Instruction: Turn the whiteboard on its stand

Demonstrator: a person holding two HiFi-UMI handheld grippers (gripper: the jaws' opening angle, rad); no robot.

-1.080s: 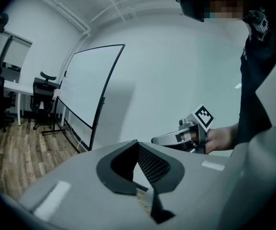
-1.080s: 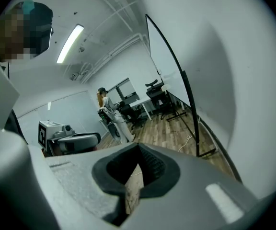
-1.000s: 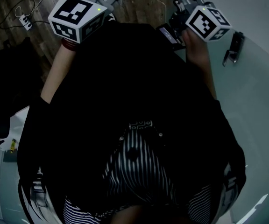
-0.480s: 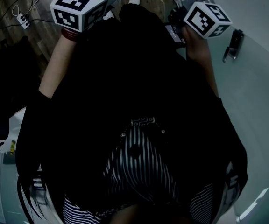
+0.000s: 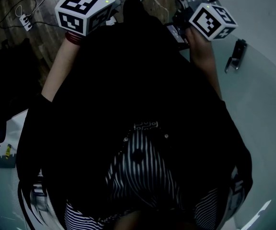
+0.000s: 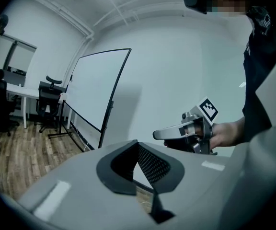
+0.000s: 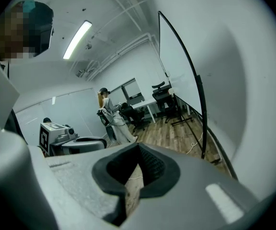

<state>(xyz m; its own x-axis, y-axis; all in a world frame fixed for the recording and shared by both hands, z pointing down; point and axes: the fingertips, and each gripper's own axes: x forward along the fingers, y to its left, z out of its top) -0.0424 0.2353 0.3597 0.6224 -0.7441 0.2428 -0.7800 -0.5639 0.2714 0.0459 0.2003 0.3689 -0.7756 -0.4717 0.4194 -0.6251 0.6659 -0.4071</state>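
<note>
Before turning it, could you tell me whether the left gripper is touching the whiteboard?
Apart: the left gripper view shows floor between the left gripper and the whiteboard.

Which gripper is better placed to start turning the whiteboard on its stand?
Probably right. The whiteboard looks larger and nearer from the right gripper, its black edge just right of the jaws. From the left gripper it stands farther off. Both grippers are shut and empty.
</note>
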